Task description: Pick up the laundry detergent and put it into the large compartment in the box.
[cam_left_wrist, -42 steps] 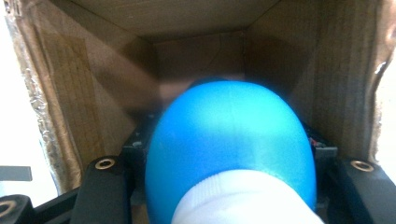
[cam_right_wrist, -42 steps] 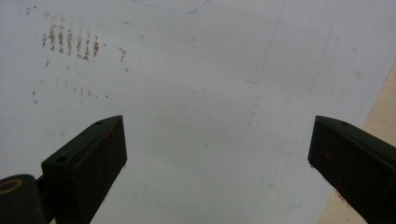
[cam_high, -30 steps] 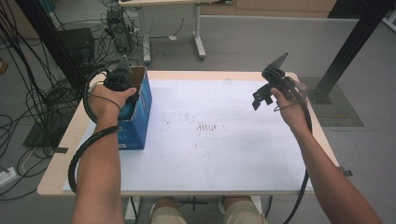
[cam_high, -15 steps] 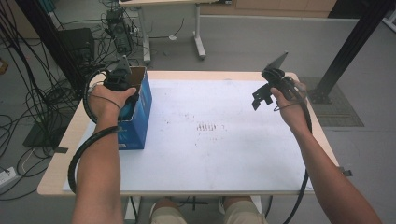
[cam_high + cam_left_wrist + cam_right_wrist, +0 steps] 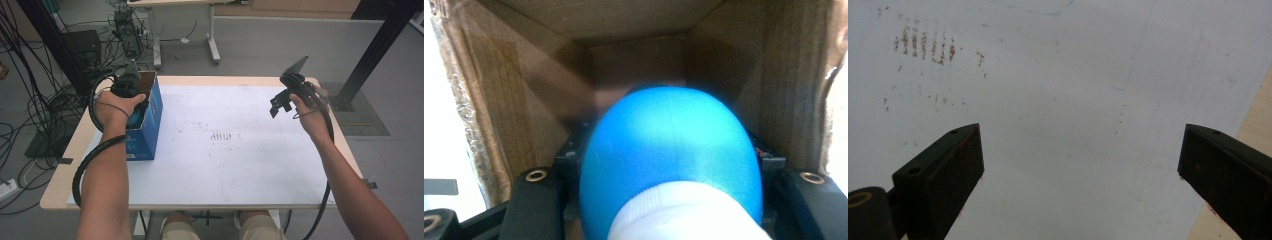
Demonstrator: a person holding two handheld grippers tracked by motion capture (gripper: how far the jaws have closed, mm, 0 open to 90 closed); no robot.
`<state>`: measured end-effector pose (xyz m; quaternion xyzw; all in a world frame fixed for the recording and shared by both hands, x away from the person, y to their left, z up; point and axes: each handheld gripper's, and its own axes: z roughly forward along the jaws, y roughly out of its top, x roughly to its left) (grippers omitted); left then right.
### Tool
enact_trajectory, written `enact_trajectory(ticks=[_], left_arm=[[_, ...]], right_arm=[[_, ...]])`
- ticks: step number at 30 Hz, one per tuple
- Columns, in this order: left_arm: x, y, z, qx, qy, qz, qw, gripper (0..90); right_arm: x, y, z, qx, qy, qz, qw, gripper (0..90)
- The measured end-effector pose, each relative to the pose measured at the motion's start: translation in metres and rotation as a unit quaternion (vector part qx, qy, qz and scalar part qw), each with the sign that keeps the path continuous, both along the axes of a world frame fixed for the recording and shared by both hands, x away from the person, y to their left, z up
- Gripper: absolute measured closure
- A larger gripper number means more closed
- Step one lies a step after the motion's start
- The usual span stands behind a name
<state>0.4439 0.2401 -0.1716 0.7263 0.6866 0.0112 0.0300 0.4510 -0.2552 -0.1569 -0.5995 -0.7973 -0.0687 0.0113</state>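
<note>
A blue cardboard box (image 5: pixel 150 127) stands open-topped at the left of the white table top (image 5: pixel 240 160). My left gripper (image 5: pixel 134 111) points down into it and is shut on a blue egg-shaped thing (image 5: pixel 669 150) with a white end; brown box walls (image 5: pixel 514 100) surround it. A bit of that blue thing (image 5: pixel 137 119) peeks out under the hand. My right gripper (image 5: pixel 279 106) hovers above the table's right side, its jaws wide open with nothing between them. In the right gripper view the right gripper (image 5: pixel 1080 150) looks down on the bare white sheet (image 5: pixel 1058 75).
Faint brown smudges (image 5: pixel 222 136) mark the middle of the sheet. The wooden table edge (image 5: pixel 1258 120) runs close by the right jaw. Cables and equipment (image 5: pixel 55 100) crowd the floor left of the table, and a black post (image 5: pixel 370 55) stands at the back right.
</note>
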Motion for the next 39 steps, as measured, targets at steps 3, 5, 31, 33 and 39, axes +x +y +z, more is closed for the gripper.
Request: enact_trajectory(ticks=[3,5,31,33,39], left_arm=[[0.0,0.0,0.0,0.0,0.0,0.0,1.0,38.7],[0.0,0.001,0.0,-0.001,-0.001,0.0,1.0,38.7],[-0.012,-0.001,0.02,0.007,-0.034,0.0,0.9994,31.6],[-0.012,-0.003,0.023,0.011,-0.035,-0.002,0.9993,30.7],[-0.017,-0.006,0.036,0.012,-0.045,-0.005,0.9989,28.7]], right_arm=[[0.0,0.001,0.0,-0.001,0.0,0.0,1.0,4.4],[0.0,0.001,0.0,-0.001,0.001,-0.001,1.0,4.4],[0.0,0.002,0.0,0.0,-0.001,0.002,1.0,4.4],[0.0,0.003,0.001,0.001,0.0,0.002,1.0,4.4],[-0.001,0.003,0.001,0.003,-0.003,0.005,1.0,4.4]])
